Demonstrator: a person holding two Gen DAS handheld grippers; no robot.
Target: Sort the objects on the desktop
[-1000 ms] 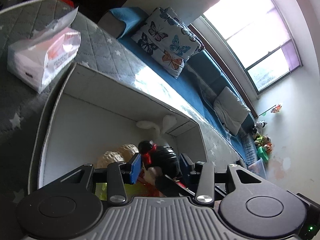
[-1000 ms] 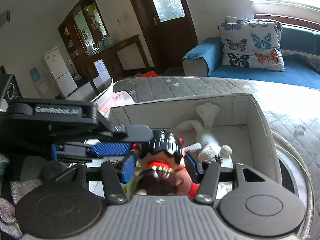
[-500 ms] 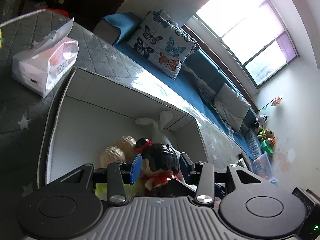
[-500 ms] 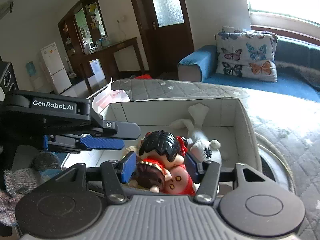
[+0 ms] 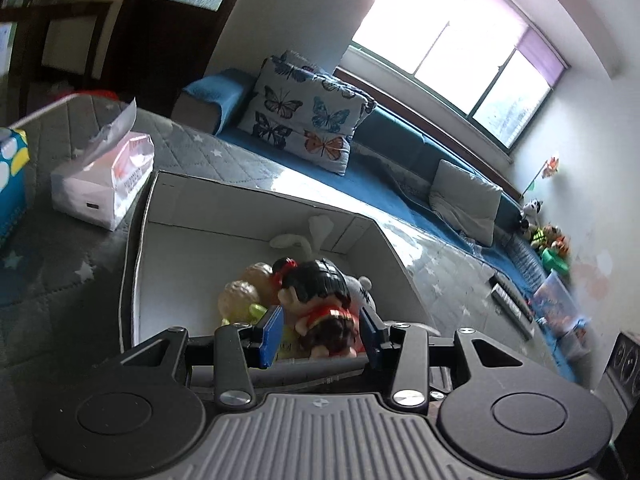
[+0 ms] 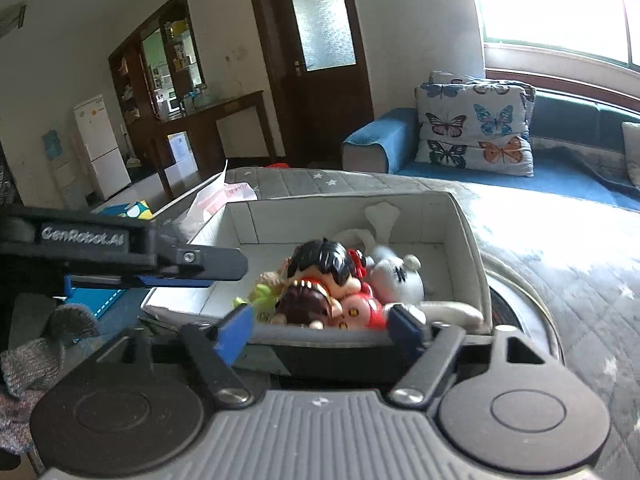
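Note:
A black-haired doll in red (image 5: 320, 300) (image 6: 328, 284) lies in the white box (image 5: 256, 206) (image 6: 468, 248), on top of a white plush (image 6: 394, 276), beige round toys (image 5: 240, 300) and a green-yellow toy (image 6: 260, 294). My left gripper (image 5: 320, 334) is open over the box's near edge, its blue pads either side of the doll but apart from it. My right gripper (image 6: 320, 326) is open and empty just outside the near wall of the box. The left gripper's finger (image 6: 160, 258) shows in the right wrist view.
A tissue pack (image 5: 104, 184) lies left of the box on the grey quilted table cover (image 5: 60, 280). A blue carton (image 5: 12, 184) stands further left. A grey cloth (image 6: 36, 352) lies at the near left. A round dark-rimmed object (image 6: 520, 312) sits right of the box. A sofa with butterfly cushions (image 6: 476, 136) is behind.
My right gripper has opened, let the doll drop into the box, and pulled back. My left gripper has also drawn back and risen a little.

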